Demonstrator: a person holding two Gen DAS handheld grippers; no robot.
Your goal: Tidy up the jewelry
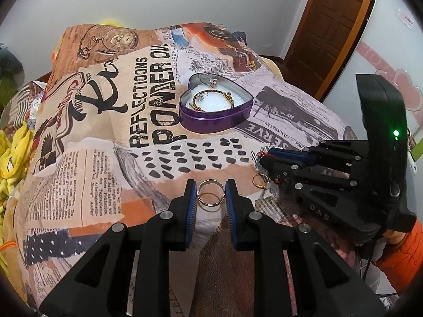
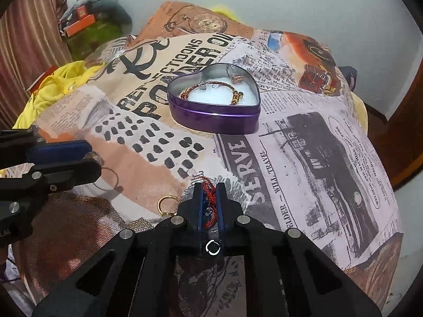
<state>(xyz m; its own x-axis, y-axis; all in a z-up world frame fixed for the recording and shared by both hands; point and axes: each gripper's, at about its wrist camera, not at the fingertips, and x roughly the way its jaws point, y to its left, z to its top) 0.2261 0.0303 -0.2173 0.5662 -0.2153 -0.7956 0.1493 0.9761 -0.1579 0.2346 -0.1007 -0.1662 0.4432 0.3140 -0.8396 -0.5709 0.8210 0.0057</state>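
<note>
My left gripper (image 1: 210, 194) is shut on a silver ring (image 1: 211, 193), held by its sides just above the printed cloth (image 1: 105, 158). In the right wrist view my right gripper (image 2: 209, 198) is shut on a red braided cord bracelet (image 2: 210, 203) low over the cloth. It also shows from the side in the left wrist view, right gripper (image 1: 262, 158). A gold ring (image 1: 260, 181) (image 2: 168, 203) lies loose on the cloth between the two grippers. Farther back stands an open purple heart-shaped tin (image 1: 211, 122) (image 2: 211, 120), holding a beaded bracelet (image 1: 229, 97) (image 2: 236, 95) and a small stone ring (image 1: 212, 81).
The cloth drapes over a raised, uneven surface and falls away at its edges. Yellow fabric (image 1: 10, 158) (image 2: 60, 84) is bunched at the left. A brown door (image 1: 330, 26) and a white wall stand at the right. An orange sleeve (image 1: 404, 259) is behind the right gripper.
</note>
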